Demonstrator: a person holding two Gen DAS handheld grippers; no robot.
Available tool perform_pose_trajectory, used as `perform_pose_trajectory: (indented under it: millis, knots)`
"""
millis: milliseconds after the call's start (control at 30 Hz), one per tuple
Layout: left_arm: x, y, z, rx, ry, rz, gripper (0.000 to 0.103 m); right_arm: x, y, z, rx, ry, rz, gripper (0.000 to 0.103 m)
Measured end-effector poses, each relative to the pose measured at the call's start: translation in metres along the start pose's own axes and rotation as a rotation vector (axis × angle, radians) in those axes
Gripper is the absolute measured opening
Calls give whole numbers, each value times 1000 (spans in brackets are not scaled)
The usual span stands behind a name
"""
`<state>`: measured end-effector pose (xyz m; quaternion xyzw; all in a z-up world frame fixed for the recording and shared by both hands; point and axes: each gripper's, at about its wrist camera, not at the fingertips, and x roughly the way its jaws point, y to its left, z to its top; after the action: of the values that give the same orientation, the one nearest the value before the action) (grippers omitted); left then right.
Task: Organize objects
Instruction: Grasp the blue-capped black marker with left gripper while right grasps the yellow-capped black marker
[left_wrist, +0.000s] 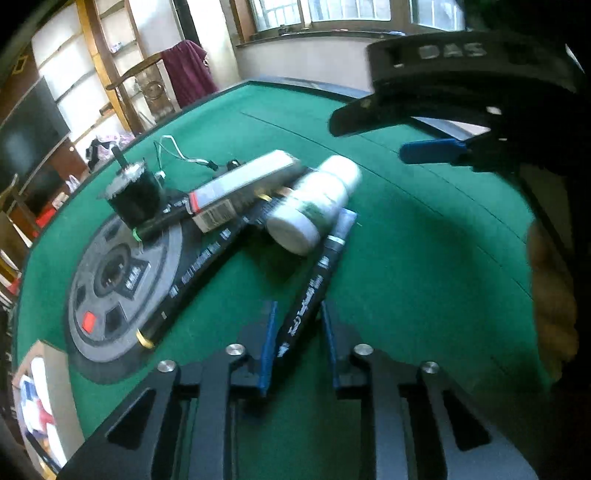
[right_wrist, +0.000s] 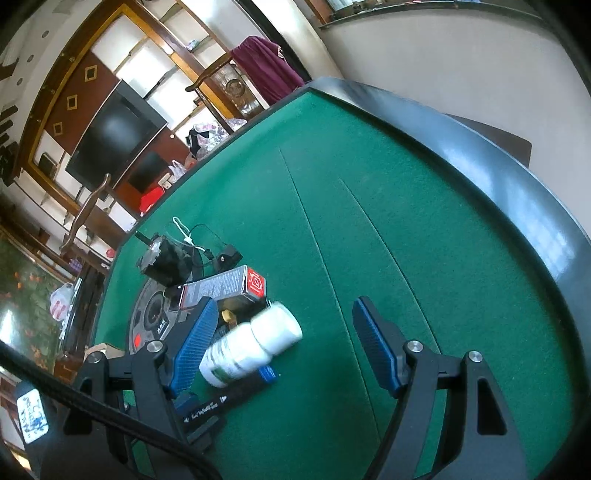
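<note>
Two grippers over the green tabletop (right_wrist: 424, 229), one cluttered pile. Left gripper (left_wrist: 300, 339) has its jaws drawn in narrow around the near end of a black marker (left_wrist: 314, 291); blur hides whether both pads bear on the barrel. Marker's far tip lies against a white bottle (left_wrist: 314, 203) on its side. Right gripper (right_wrist: 295, 343) stands wide open and empty, its left pad just beside that bottle in the right wrist view. Behind: a grey box (left_wrist: 240, 188) resting across a long dark pen (left_wrist: 207, 266), a small motor (left_wrist: 136, 192) with loose wires, a grey disc (left_wrist: 122, 284). Risks, judged: grip sits at the marker's end, so it may pivot or slip when lifted; dragging it could roll the bottle off across the felt; the open right pad may nudge the bottle into the box and topple the stack.
</note>
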<state>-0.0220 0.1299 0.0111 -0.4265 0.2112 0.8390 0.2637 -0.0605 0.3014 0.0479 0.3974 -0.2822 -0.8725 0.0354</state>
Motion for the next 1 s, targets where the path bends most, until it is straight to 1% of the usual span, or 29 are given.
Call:
perform_pose_trajectory:
  millis: [67,133,200,333,433,467,500,533,567,700,800,900,933,1000]
  knots:
    - [-8,-1,-9,-20,12,-36,13,1,-2,-2,7,6,-3,75]
    - [-13,-2,-17,-29,24,-56,13,2,-4,-3,16,11,-5,75]
    - [-11,-6,-18,-24,38,-67,13,4,-4,-4,22,17,-4,75]
    - [-4,-11,-8,-15,17,-41,20,6,-1,-7,1,22,-19,75]
    - [-2,-12,-7,-50,0,-40,20,7,3,-9,-27,18,-38,75]
    - [-2,-11,-8,-61,0,-46,14,8,5,-10,-40,20,-44,75]
    - [-3,-9,-10,-79,2,-66,11,9,7,-10,-49,22,-48,75]
    - [-6,-5,-14,-109,1,-96,11,10,8,-11,-58,23,-52,75]
    - [-12,0,-18,-126,-7,-102,11,11,10,-11,-70,21,-59,75]
    - [-47,26,-38,-237,-76,-133,12,12,14,-12,-94,16,-70,75]
    - [-87,50,-60,-326,-148,-148,12,13,16,-12,-107,9,-79,75]
    - [-130,71,-87,-387,-232,-131,12,12,16,-17,-124,4,-89,75]
    - [-134,84,-90,-401,-253,-127,12,12,17,-18,-131,3,-89,75]
    - [-157,99,-107,-443,-303,-105,12,6,25,-20,-158,-21,-85,75]
